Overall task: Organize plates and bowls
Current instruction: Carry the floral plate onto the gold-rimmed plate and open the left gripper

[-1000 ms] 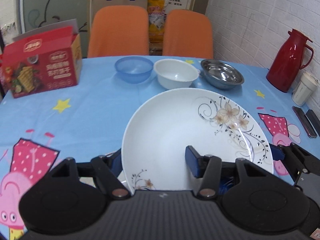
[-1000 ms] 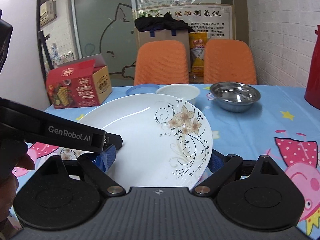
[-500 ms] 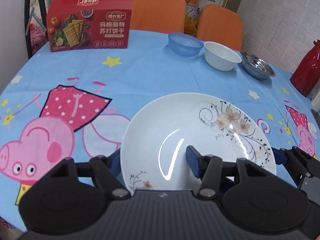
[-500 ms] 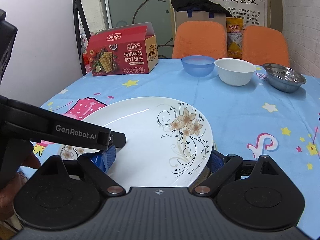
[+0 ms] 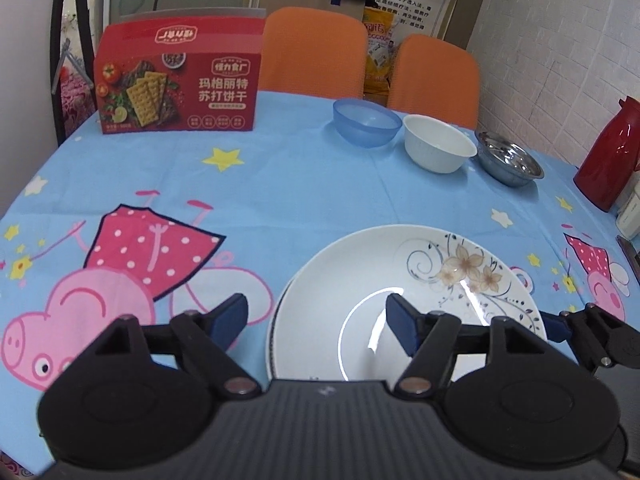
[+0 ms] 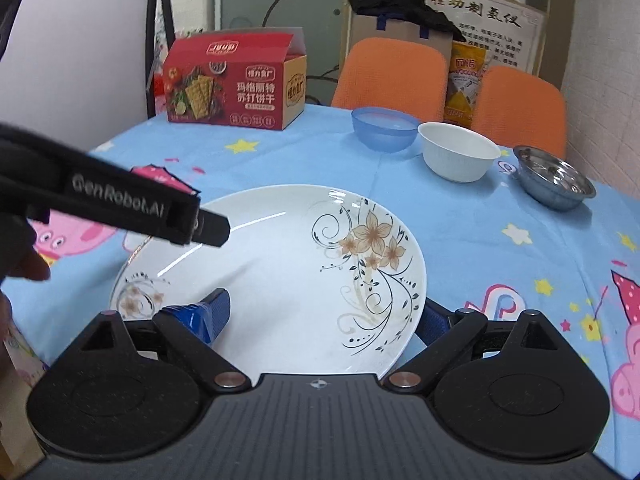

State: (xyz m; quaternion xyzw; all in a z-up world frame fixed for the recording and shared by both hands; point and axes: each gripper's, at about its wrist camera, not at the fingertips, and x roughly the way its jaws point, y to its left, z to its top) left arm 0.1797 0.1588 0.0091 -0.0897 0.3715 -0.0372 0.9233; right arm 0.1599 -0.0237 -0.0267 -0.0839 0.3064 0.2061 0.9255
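Observation:
A white plate with a flower pattern (image 5: 400,300) (image 6: 288,276) lies on the blue cartoon tablecloth, and a second plate's rim shows just under its left edge. My left gripper (image 5: 316,320) is open, its jaws spread wide, one finger over the plate and one left of it. My right gripper (image 6: 324,316) stands astride the plate's near edge, one finger (image 6: 212,312) on the plate, the other under its right rim. A blue bowl (image 5: 366,122), a white bowl (image 5: 438,148) and a steel bowl (image 5: 508,162) stand in a row at the back.
A red cracker box (image 5: 180,80) stands at the back left. A red thermos (image 5: 612,156) stands at the right edge. Two orange chairs (image 5: 316,56) are behind the table. The left gripper's body (image 6: 112,204) crosses the right wrist view.
The plate has come down from the air onto the table at the near right. My left gripper has opened and let go of its rim.

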